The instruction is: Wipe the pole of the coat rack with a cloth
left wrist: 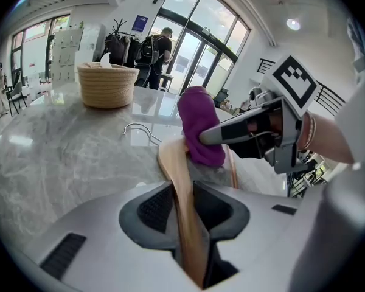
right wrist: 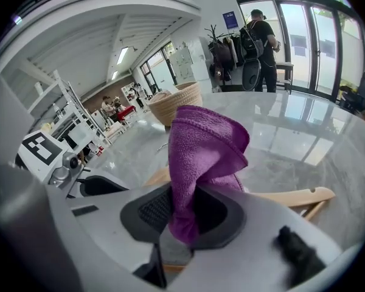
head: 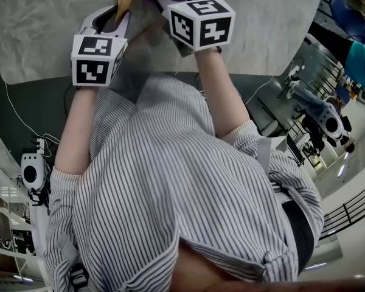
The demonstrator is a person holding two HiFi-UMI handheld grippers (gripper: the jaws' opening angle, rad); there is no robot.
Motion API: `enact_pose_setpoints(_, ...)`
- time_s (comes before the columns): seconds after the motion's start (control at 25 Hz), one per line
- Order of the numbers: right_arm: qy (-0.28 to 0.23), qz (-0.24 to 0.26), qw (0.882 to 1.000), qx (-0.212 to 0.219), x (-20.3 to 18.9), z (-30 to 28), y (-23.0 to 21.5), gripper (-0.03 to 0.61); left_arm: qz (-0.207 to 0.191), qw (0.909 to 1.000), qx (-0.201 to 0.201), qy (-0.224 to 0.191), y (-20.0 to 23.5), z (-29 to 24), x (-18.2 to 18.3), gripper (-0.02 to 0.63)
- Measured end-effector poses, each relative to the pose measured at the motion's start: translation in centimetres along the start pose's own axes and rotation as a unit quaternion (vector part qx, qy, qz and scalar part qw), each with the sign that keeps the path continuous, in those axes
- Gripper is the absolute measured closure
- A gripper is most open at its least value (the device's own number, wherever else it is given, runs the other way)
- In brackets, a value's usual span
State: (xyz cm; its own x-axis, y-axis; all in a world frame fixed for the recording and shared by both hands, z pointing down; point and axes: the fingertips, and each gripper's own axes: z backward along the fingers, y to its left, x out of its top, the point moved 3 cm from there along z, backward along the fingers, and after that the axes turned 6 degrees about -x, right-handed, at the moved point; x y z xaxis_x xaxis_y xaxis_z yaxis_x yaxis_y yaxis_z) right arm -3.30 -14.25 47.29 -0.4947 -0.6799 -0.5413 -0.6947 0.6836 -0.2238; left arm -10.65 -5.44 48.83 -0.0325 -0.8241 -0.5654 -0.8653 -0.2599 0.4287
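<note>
My left gripper (left wrist: 182,202) is shut on one arm of a pale wooden hanger (left wrist: 177,169). The hanger's metal hook (left wrist: 140,129) rests over the marble table. My right gripper (right wrist: 182,208) is shut on a purple cloth (right wrist: 204,151) that bunches up above its jaws. In the left gripper view the purple cloth (left wrist: 198,126) presses on the hanger just beyond my left jaws, with the right gripper's fingers (left wrist: 243,126) behind it. The hanger's other arm (right wrist: 292,198) shows below the cloth. In the head view both marker cubes (head: 97,58) (head: 201,22) sit side by side over the table.
A woven basket (left wrist: 107,84) stands on the grey marble table (left wrist: 48,163) beyond the hanger. A coat stand with dark clothes (left wrist: 118,41) and a person with a backpack (left wrist: 157,50) are by the glass doors at the back.
</note>
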Motion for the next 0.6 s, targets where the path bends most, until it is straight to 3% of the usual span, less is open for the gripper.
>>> enact_pose_setpoints(0.28,-0.005,-0.001,1.0,0.029,0.0,-0.7,1.2,0.495,0.0,1.0,-0.004,0.003,0.2,-0.3,-0.2,0.502)
enact_pose_setpoints(0.6,-0.01,0.003,1.0,0.028,0.2,-0.6,1.9,0.495,-0.001,0.9998,-0.015,-0.011,0.0,0.2,-0.2,0.482)
